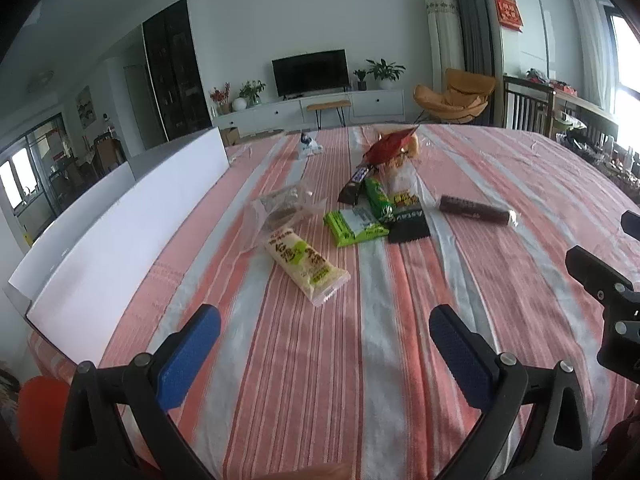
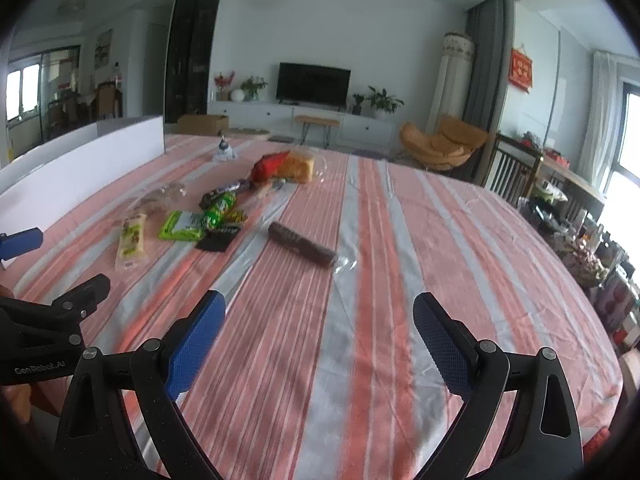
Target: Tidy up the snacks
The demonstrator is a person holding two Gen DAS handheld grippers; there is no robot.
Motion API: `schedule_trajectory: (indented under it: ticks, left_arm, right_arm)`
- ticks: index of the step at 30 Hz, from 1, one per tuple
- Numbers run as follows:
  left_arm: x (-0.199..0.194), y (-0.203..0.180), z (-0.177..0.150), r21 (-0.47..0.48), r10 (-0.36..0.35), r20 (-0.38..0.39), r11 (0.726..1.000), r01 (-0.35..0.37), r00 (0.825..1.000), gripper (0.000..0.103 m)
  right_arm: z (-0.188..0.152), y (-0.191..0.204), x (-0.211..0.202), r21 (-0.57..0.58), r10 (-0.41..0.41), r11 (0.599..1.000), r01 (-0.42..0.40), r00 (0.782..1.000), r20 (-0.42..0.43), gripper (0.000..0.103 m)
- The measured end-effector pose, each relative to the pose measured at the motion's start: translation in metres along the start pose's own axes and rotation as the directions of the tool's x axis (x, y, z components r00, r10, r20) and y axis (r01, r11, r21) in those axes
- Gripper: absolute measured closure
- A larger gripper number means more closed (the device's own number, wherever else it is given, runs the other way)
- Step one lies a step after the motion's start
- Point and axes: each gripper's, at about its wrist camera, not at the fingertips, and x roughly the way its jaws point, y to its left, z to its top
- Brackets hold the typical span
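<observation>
I observe both jaws spread wide, empty, above the striped pink-and-grey table (image 2: 360, 320). Ahead lies a long dark-brown cylindrical snack roll in clear wrapper (image 2: 301, 244), intact, unopened.

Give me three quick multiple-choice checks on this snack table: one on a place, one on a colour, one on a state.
1. Where does the long dark brown roll lie?
A. Alone, right of the snack pile
B. Under the pale cracker pack
C. Between a gripper's fingers

2. What colour is the flat pack at the pile's near edge?
A. Purple
B. Bright green
C. Orange

3. How is the left hand-held gripper?
A. Shut on a snack
B. Shut, empty
C. Open, empty

Answers: 1 A, bare tablecloth surrounds it; 2 B, green wrapper shows in both views; 3 C, its blue pads stand wide apart over bare cloth.
</observation>
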Motion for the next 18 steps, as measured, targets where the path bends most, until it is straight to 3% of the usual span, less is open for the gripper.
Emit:
schedule_trajectory:
  ticks: [6,18]
  left_arm:
    - [0.008,-0.004,-0.005,0.009,-0.003,-0.03,1.0,0.003,1.0,0.0]
    - [0.01,-0.01,-0.008,0.027,-0.001,-0.039,1.0,0.002,0.999,0.0]
  right_arm:
    - [-0.004,0.001,-0.006,-0.026,0.008,1.0,-0.007,0.999,0.034,0.006]
    - [-0.008,0.001,0.001,-0.019,0.027,0.999,-0.027,1.0,0.015,0.006]
